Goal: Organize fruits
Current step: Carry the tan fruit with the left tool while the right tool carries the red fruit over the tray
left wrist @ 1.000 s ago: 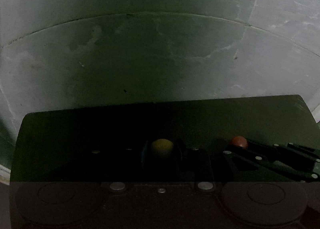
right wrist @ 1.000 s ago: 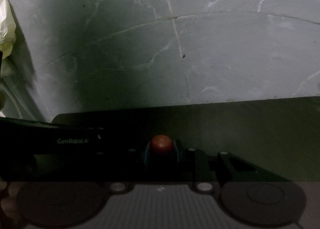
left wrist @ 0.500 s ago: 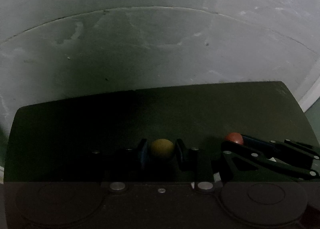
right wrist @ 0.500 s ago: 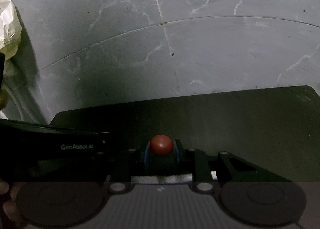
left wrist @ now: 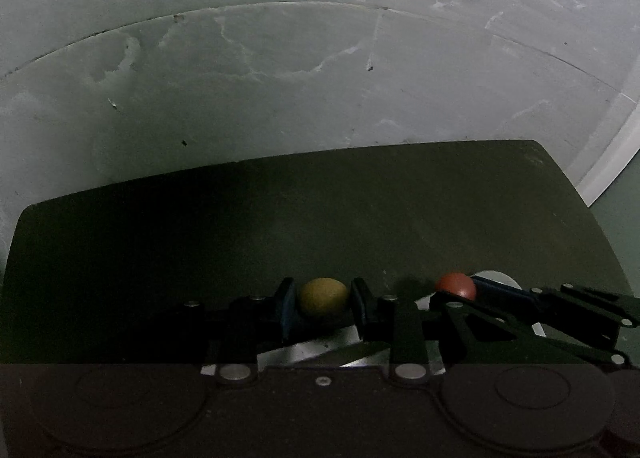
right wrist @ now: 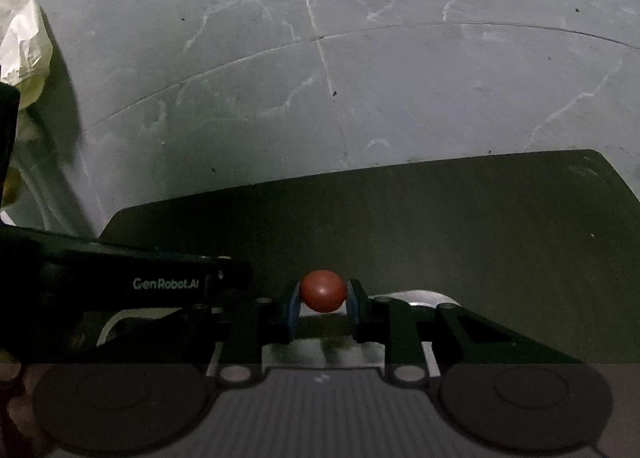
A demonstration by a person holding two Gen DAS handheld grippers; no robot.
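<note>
Left claw (left wrist: 323, 308): clamped on a yellow fruit (left wrist: 323, 295)
Right claw (right wrist: 323, 304): clamped on a red fruit (right wrist: 323, 290), just right of the left claw

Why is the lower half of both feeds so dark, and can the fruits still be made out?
Left wrist view: dim, dark mat swallows the gripper bodies, yet the yellow fruit reads clearly in the left gripper. Right wrist view: same murk; red fruit in the right gripper shows a small glint. Fisheye bends the floor seams.
</note>
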